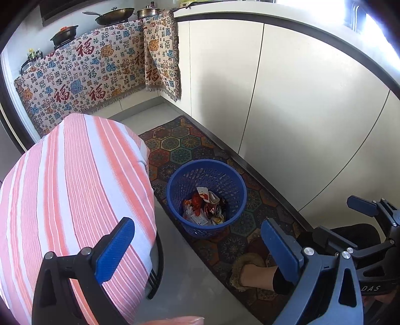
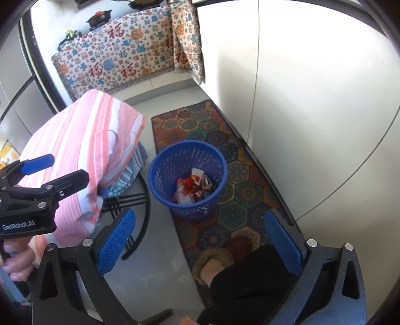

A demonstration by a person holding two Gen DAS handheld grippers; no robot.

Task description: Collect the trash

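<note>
Hovering wide-jawed and empty, left gripper (image 1: 197,247) and right gripper (image 2: 200,237) above blue basket (image 2: 160,170); clear floor (image 2: 155,252) beside rug (image 2: 240,200).

Bright light washes over tall white cabinet doors (image 1: 287,100) on the right. A pale grey floor (image 2: 155,270) carries a hexagon-patterned rug (image 1: 190,142) along their base. At the back, a patterned cloth (image 1: 82,75) drapes the counter under dark pans (image 1: 112,15).
</note>
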